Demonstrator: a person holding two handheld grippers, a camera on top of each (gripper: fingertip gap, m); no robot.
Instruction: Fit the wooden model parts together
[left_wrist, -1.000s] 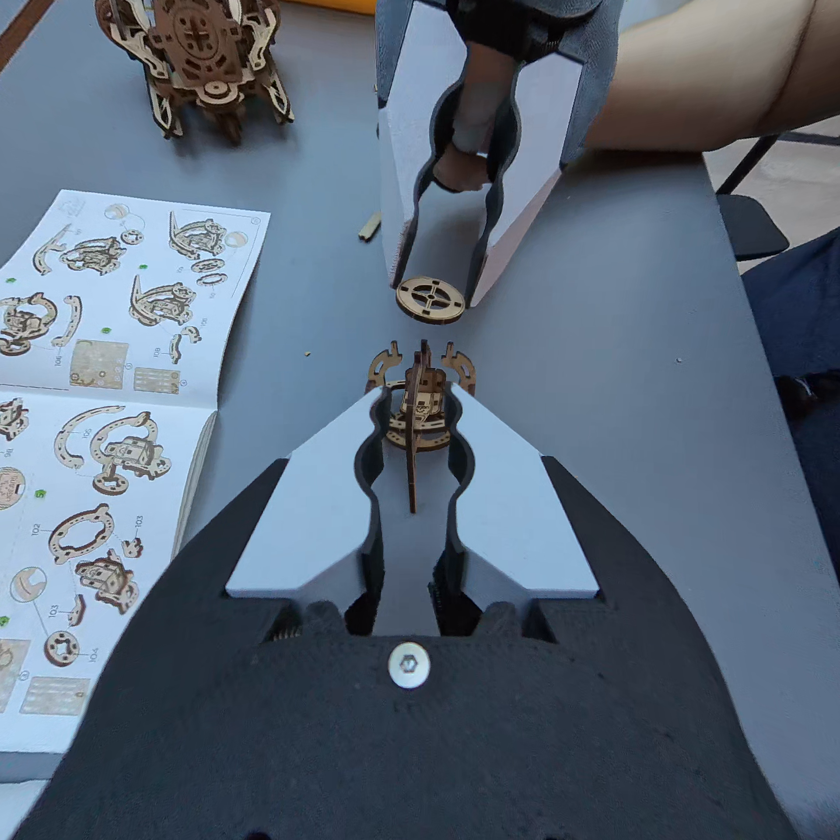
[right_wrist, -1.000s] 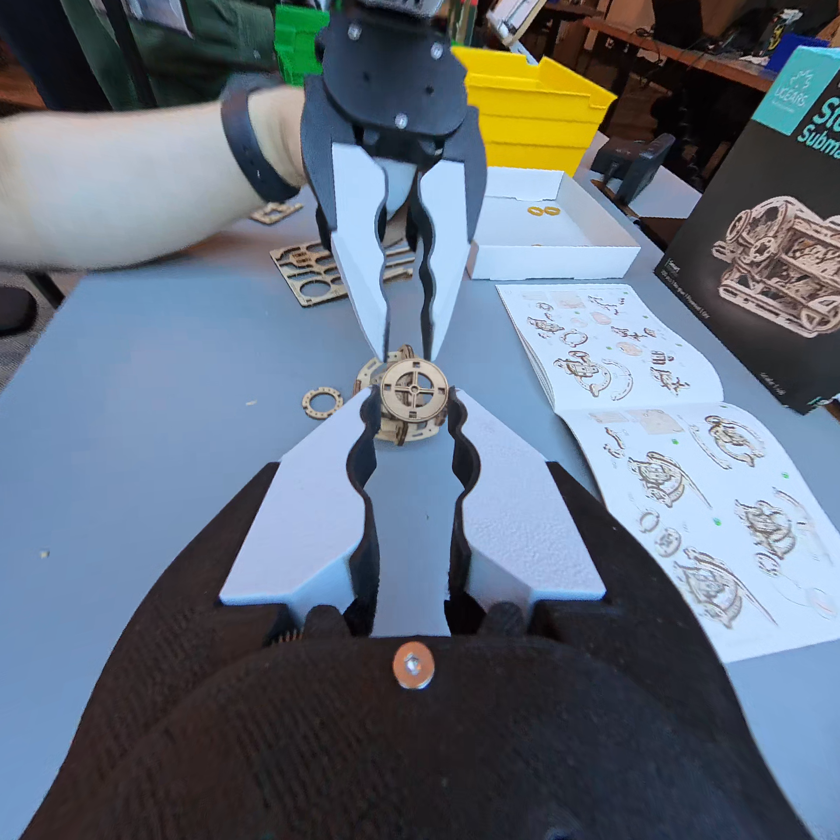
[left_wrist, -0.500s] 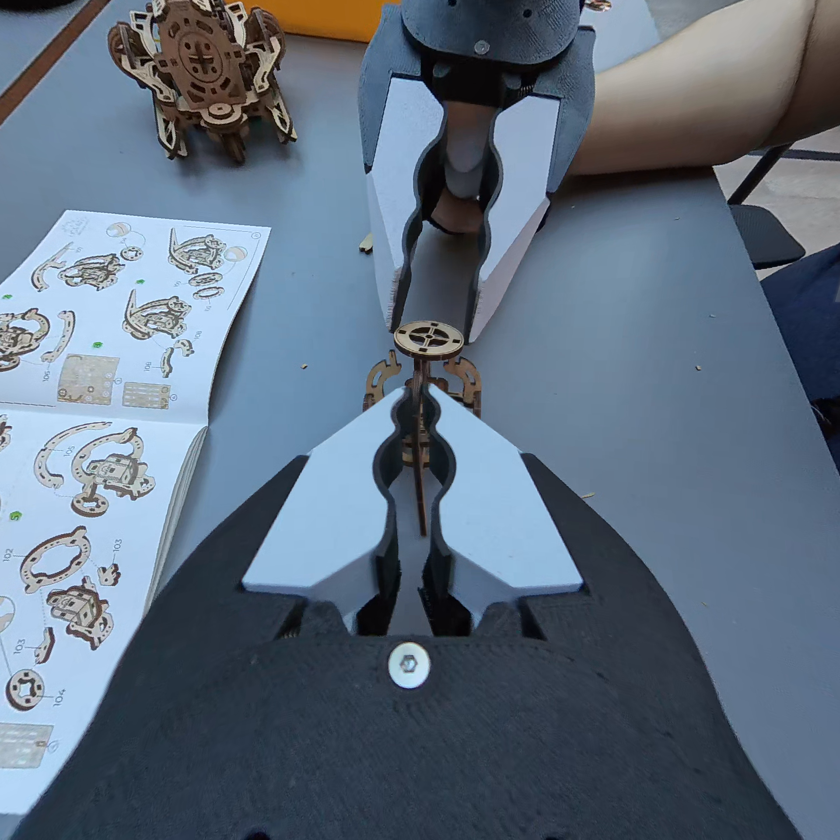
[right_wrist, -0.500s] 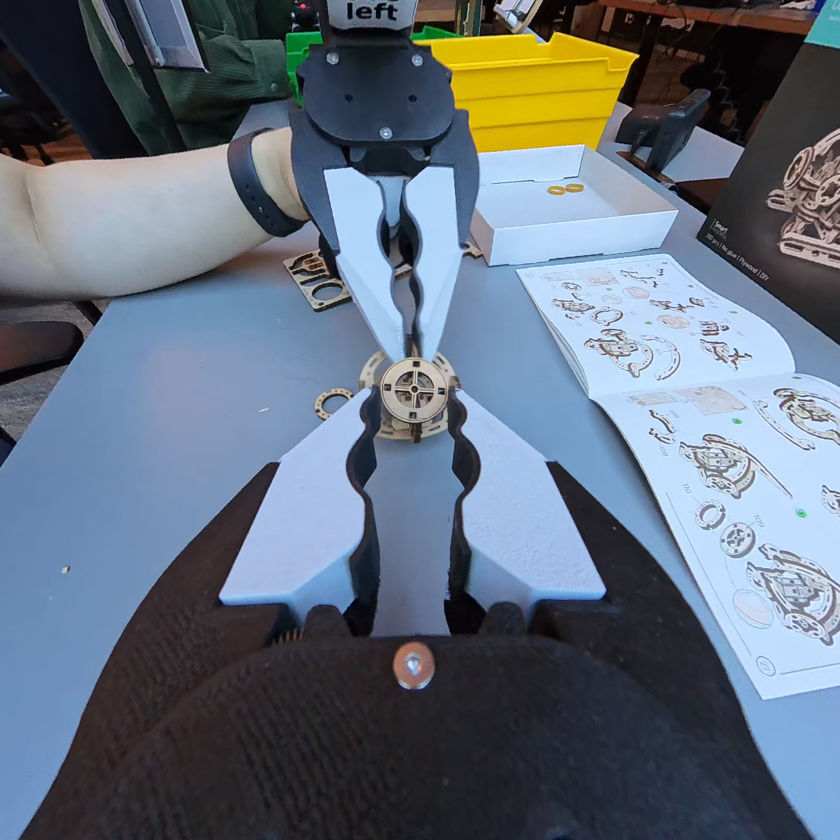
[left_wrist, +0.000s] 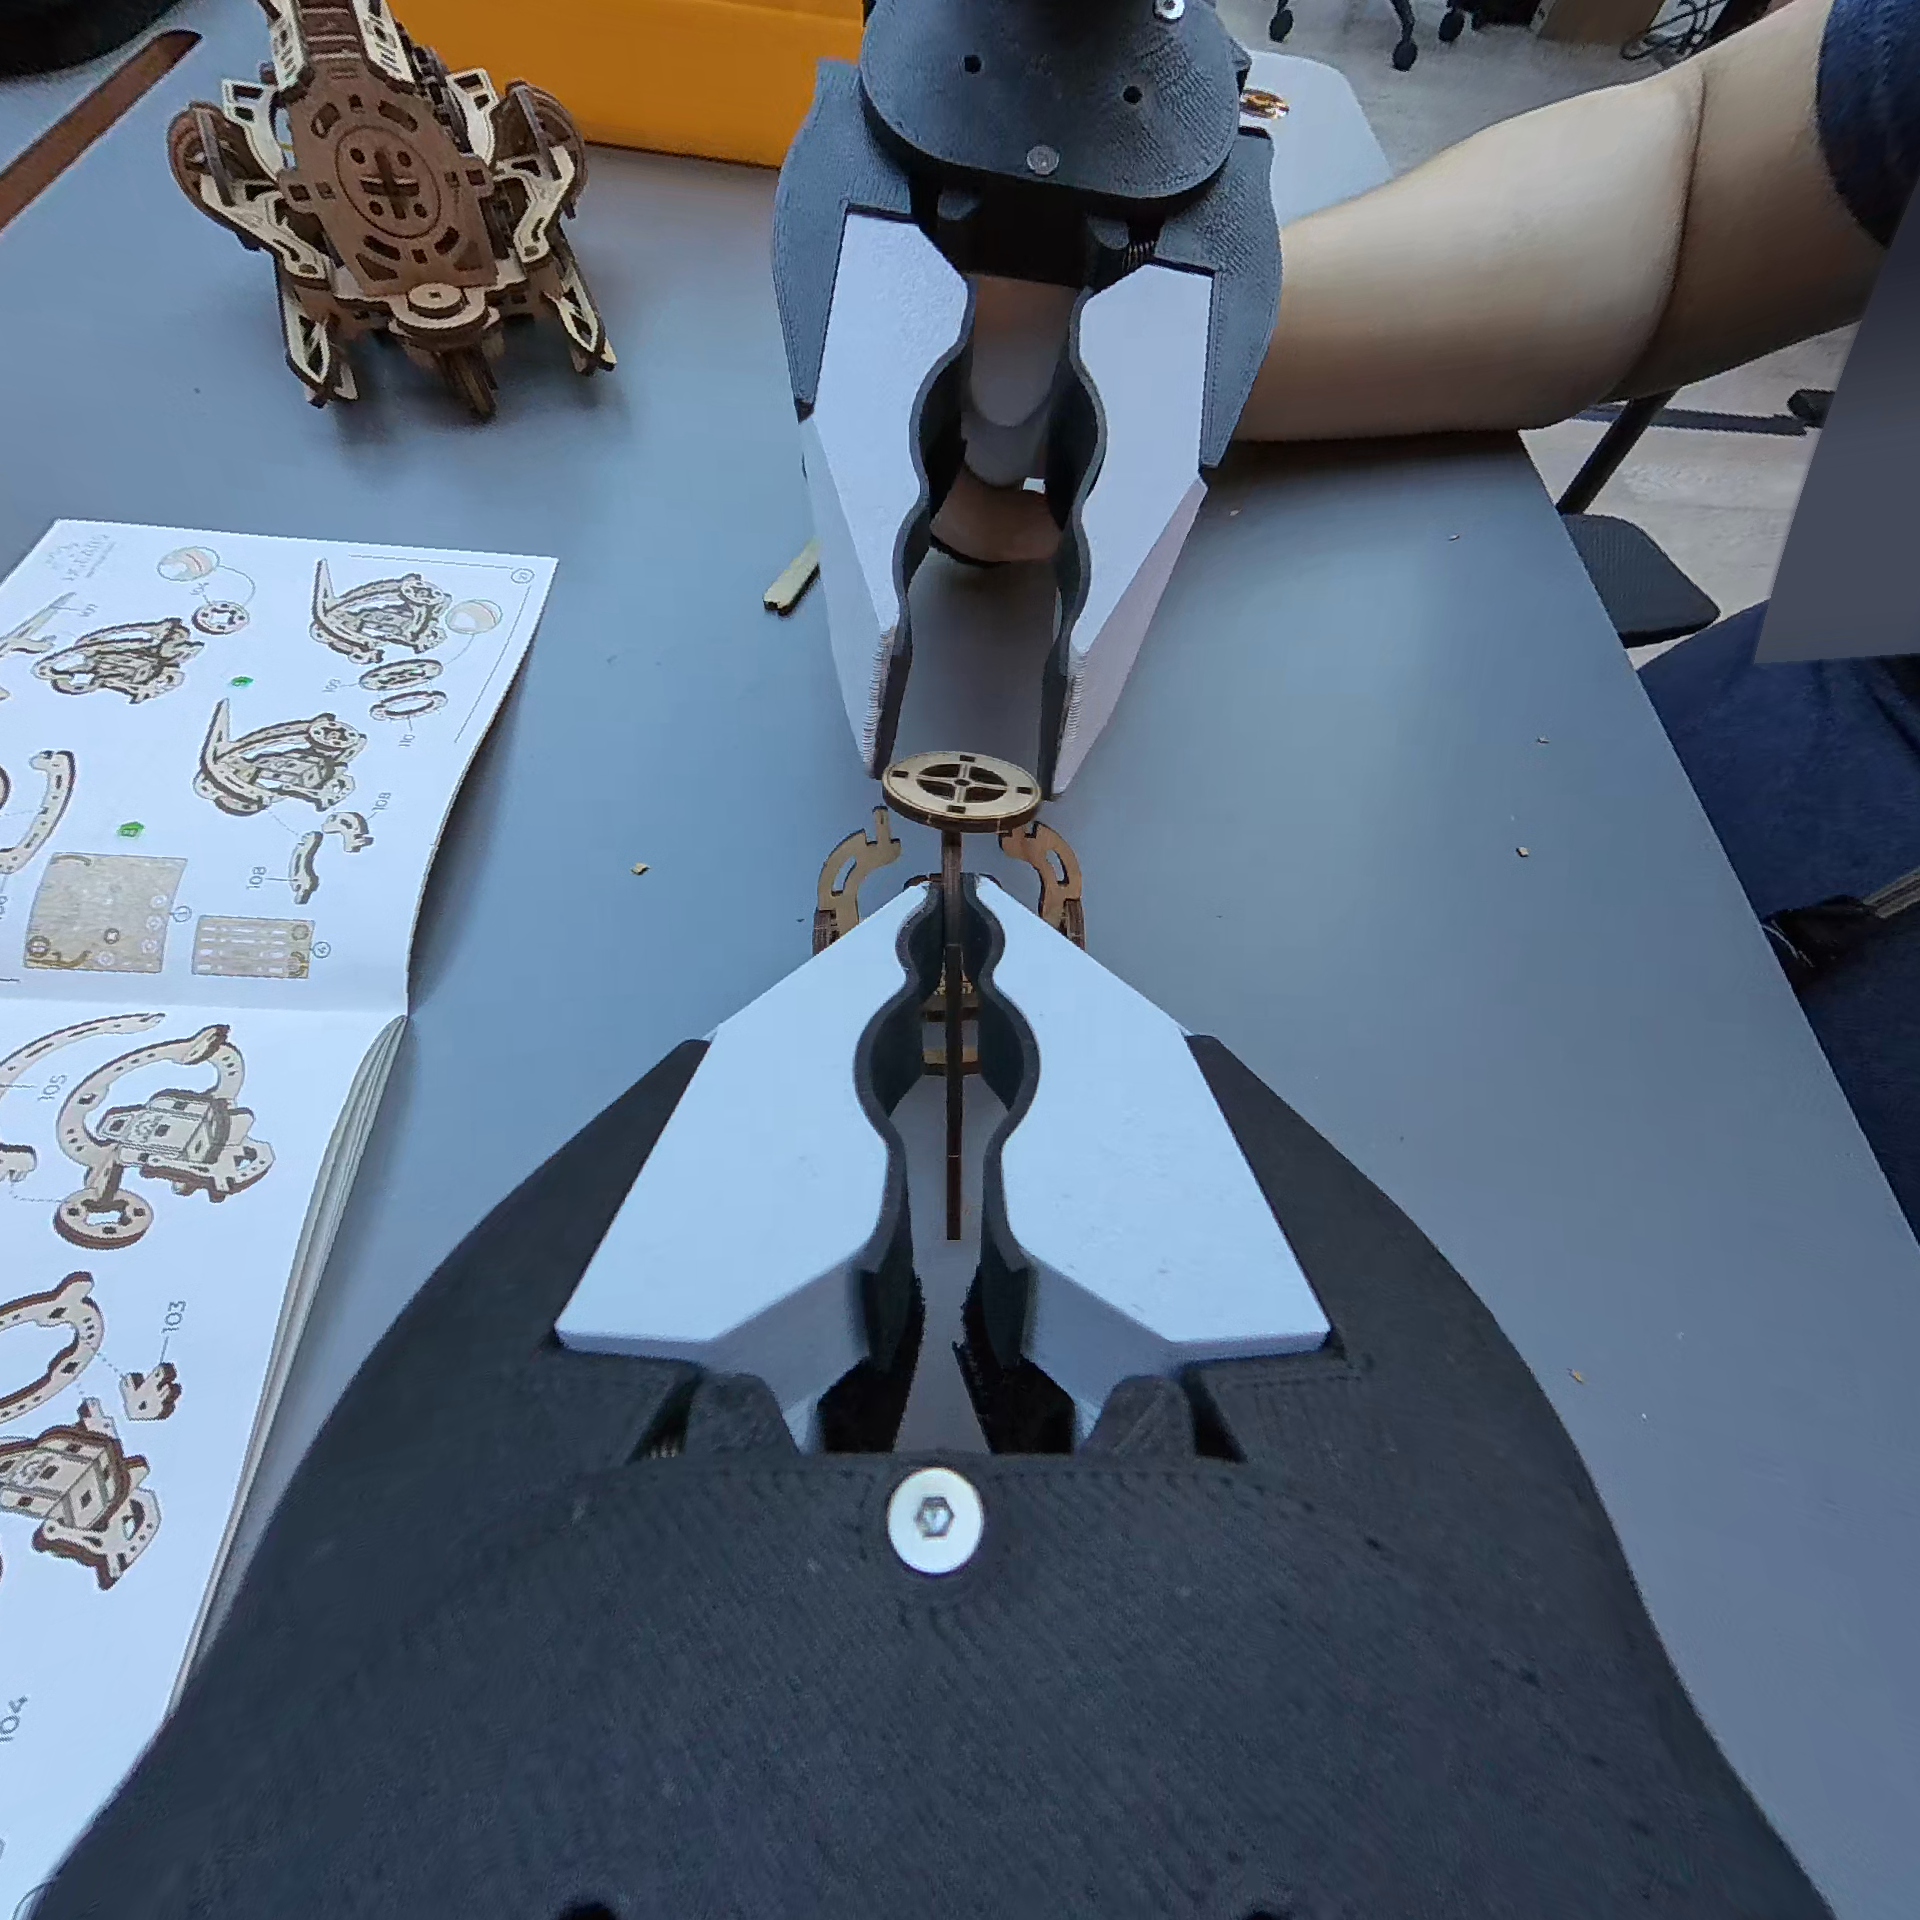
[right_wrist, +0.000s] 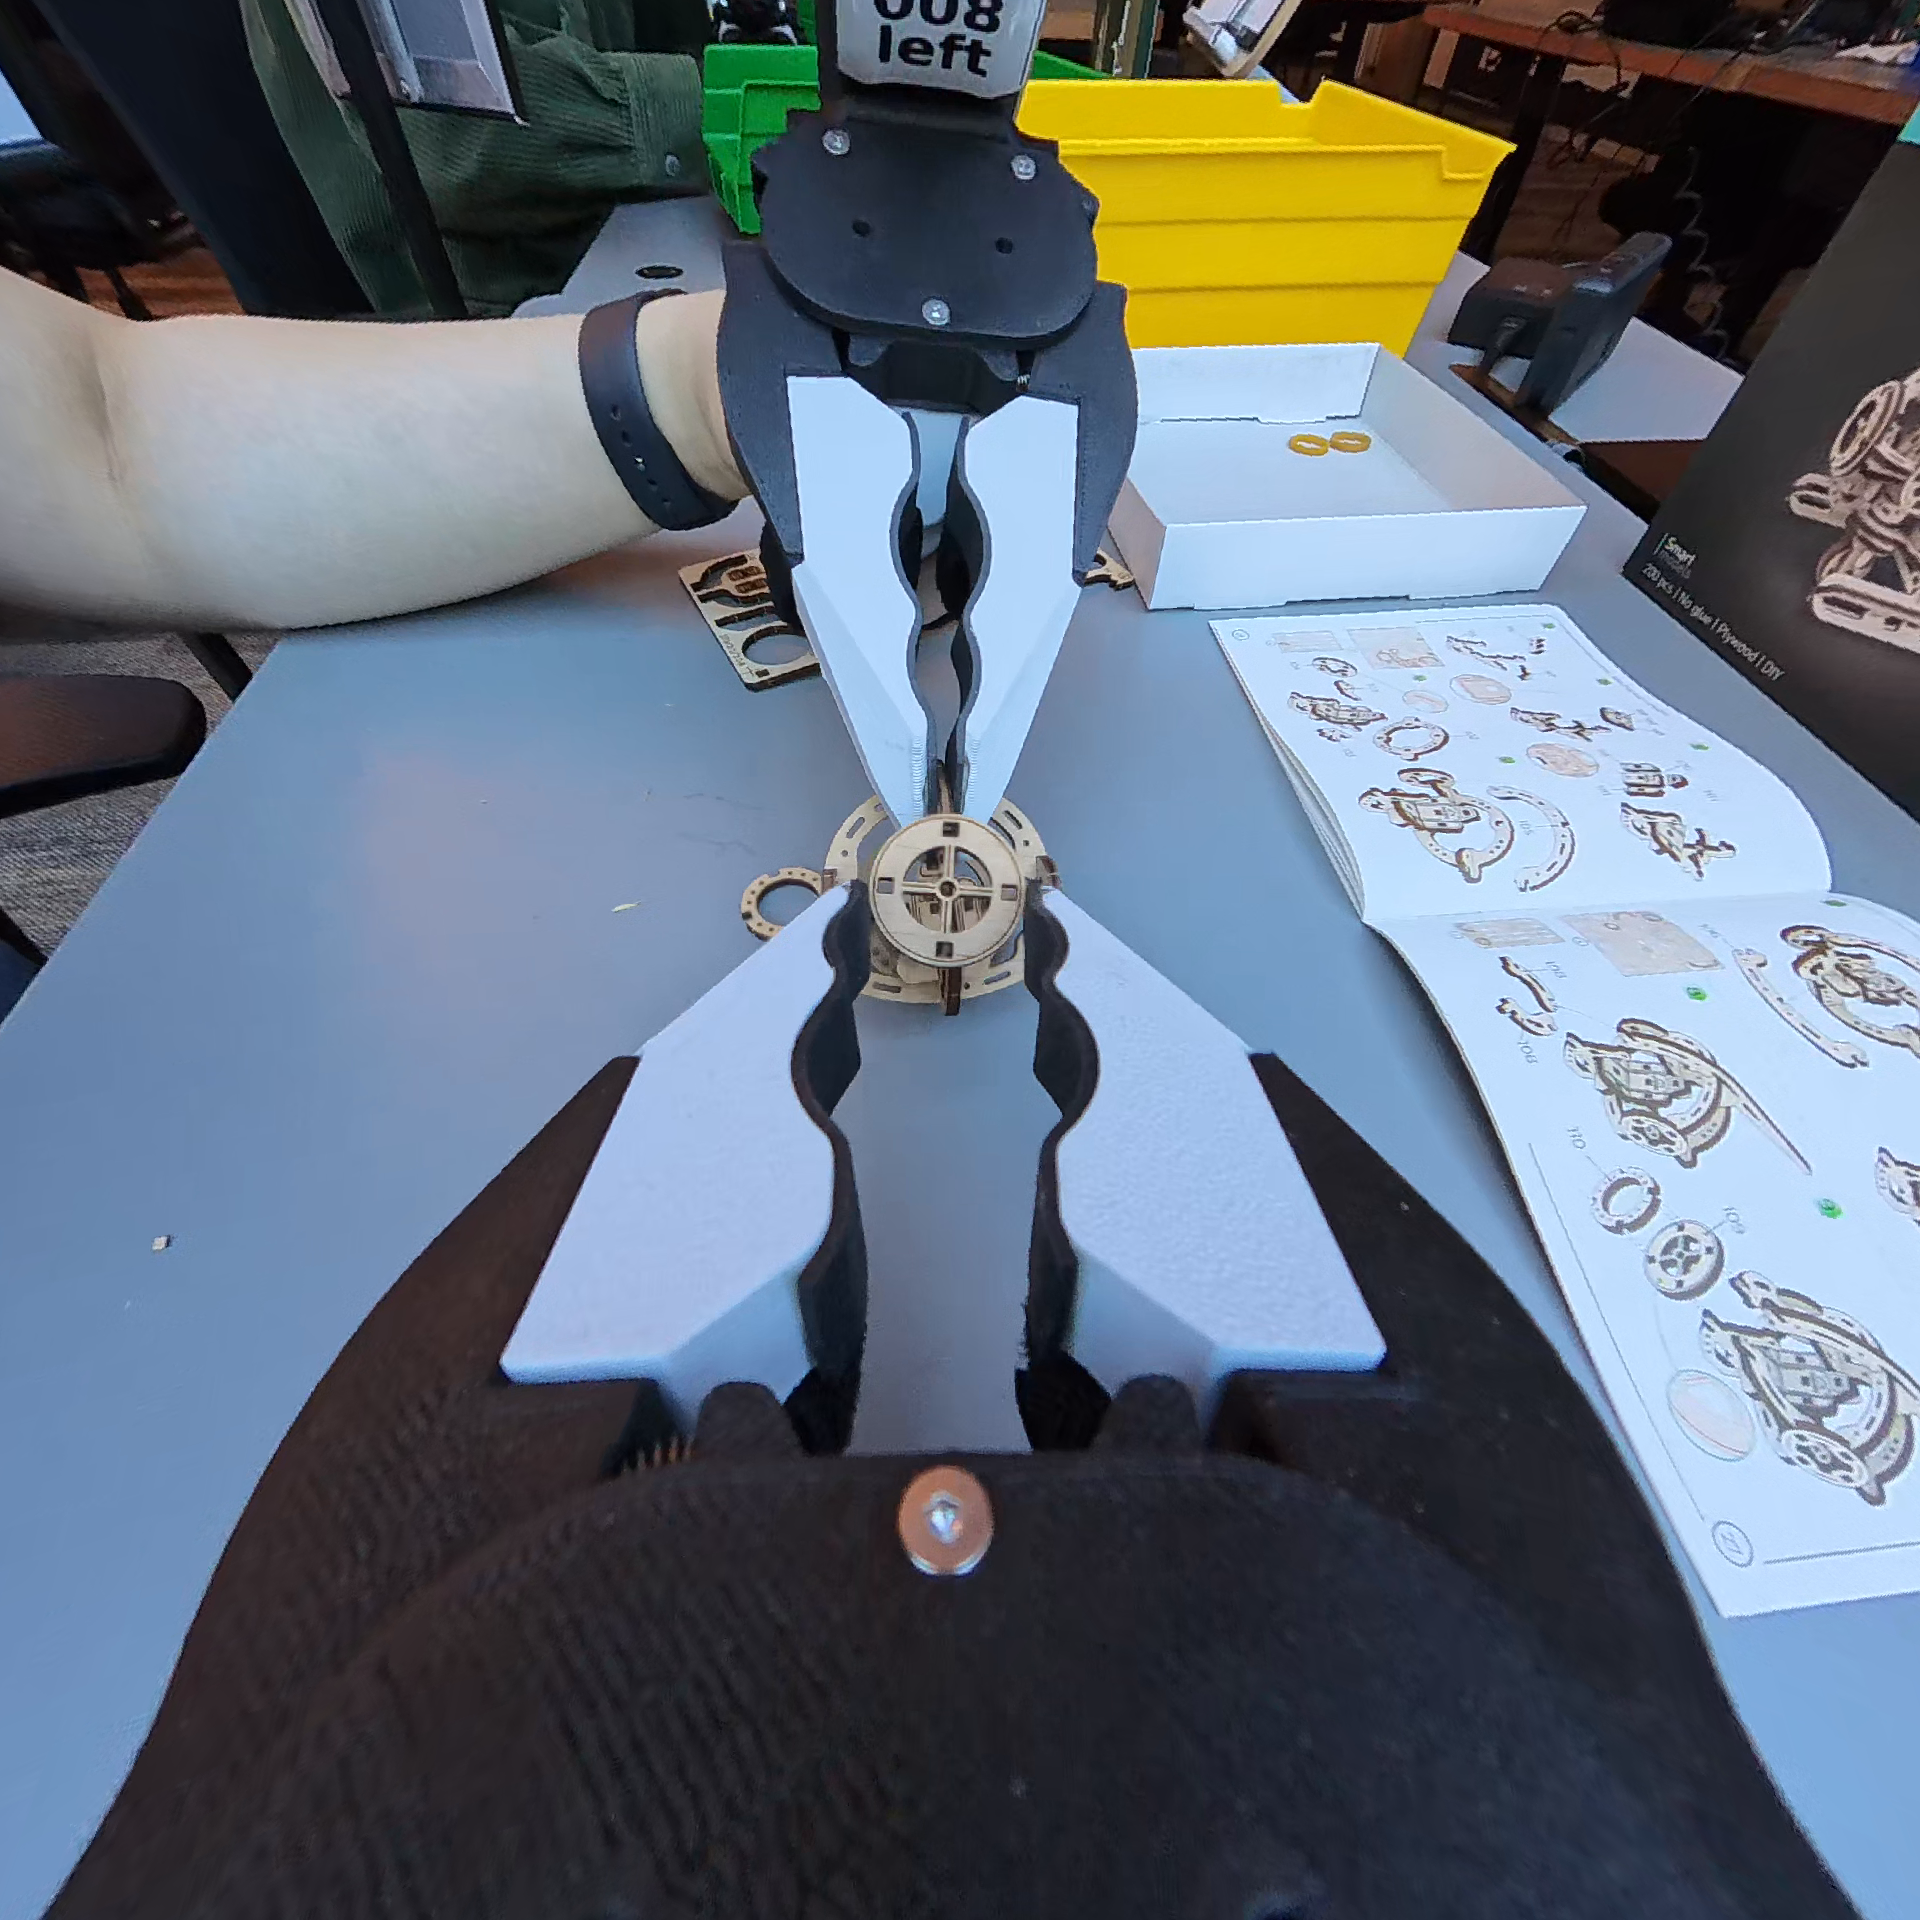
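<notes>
The grey surface (right_wrist: 436, 831) carries an open instruction booklet (right_wrist: 1621, 997) and a finished wooden model (left_wrist: 390, 197) (far corner, well apart). The left gripper (left_wrist: 948, 894) has its fingers pressed onto a thin upright plate of the wooden assembly (right_wrist: 940, 940). The right gripper (right_wrist: 943, 914) pinches the small spoked disc (right_wrist: 945, 891) at its rim, the disc touching the assembly's top.

**Count of things on the tabletop**

Two claws: left claw (right_wrist: 940, 790), right claw (left_wrist: 961, 774). One small wooden assembly (right_wrist: 940, 914). One loose wooden ring (right_wrist: 779, 902). One finished wooden model (left_wrist: 390, 197). One open instruction booklet (right_wrist: 1538, 831). One white tray (right_wrist: 1351, 540) with two yellow rings (right_wrist: 1328, 444). One yellow bin (right_wrist: 1247, 197).
</notes>
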